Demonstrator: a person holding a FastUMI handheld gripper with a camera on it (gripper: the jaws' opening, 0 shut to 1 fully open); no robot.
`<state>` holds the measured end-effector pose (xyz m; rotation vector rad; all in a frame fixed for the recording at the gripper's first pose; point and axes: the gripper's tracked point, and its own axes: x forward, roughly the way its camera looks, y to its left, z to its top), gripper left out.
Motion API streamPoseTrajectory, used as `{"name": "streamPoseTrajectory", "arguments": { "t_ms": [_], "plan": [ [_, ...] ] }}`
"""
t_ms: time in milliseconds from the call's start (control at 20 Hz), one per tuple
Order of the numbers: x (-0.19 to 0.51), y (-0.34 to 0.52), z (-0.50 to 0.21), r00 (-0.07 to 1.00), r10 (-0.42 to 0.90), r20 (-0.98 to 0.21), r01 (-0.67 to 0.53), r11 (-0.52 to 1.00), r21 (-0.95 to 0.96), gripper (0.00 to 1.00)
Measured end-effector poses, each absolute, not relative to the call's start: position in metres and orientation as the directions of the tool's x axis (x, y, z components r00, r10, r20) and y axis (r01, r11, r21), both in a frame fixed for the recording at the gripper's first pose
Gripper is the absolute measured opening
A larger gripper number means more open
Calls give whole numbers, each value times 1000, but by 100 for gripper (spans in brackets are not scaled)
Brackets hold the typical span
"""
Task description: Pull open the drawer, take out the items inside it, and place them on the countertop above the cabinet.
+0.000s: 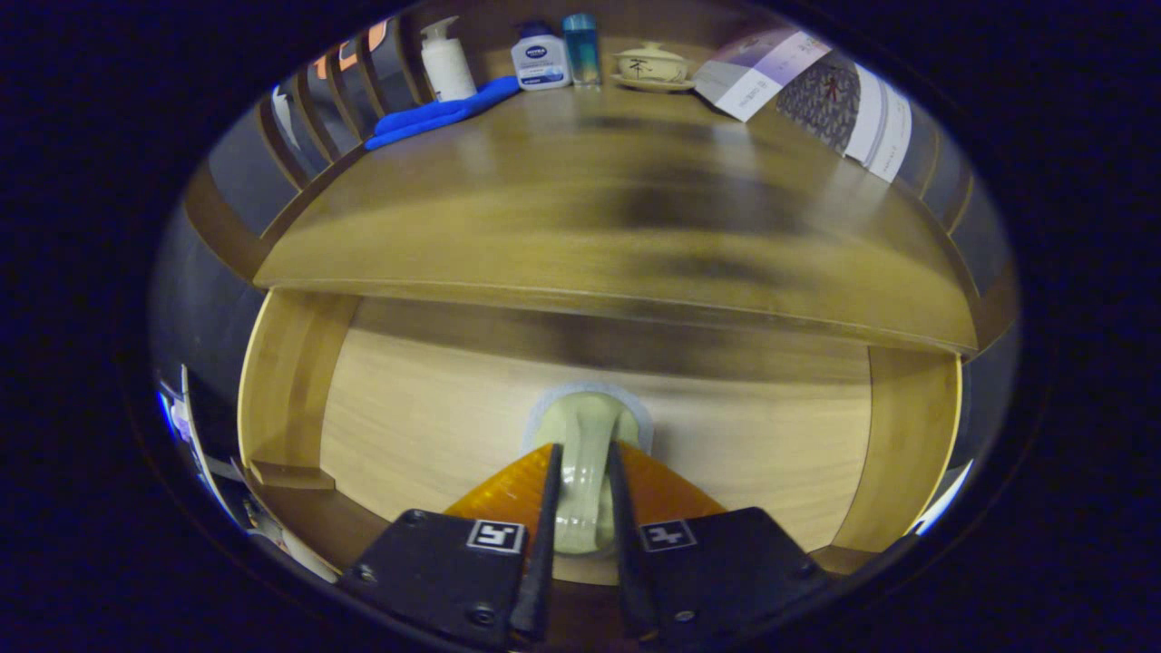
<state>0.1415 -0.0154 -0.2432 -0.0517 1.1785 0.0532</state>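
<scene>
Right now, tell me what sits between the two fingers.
In the gripper view, the pale drawer handle sits between the fingers, which close on it from both sides. Behind it is the wooden drawer front, under the countertop.

Quick head count from the gripper cam

One gripper [580, 472], two fingers [548, 508] clamped on the one pale handle [585, 444] sitting between them, on one drawer front [426, 417]. Beyond the fingers is one wooden countertop [580, 209], and at its far side I count three bottles: one white pump bottle [446, 62], one white and blue bottle [540, 56] and one teal bottle [581, 47]. One blue cloth [435, 116] by the pump bottle, one lidded cup [651, 63] on one saucer [653, 84], and one printed sheet [816, 95] off to the right.
</scene>
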Motion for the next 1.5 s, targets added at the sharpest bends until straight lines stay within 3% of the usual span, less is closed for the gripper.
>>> {"name": "streamPoseTrajectory", "arguments": {
  "t_ms": [150, 850, 1500],
  "plan": [
    [138, -13, -235, 379, 45, -924, -72, 997, 19, 21],
    [108, -7, -139, 482, 81, -872, -181, 983, -8, 21],
    [218, -20, -75, 562, 80, -823, -67, 996, 51, 21]
  ]
}}
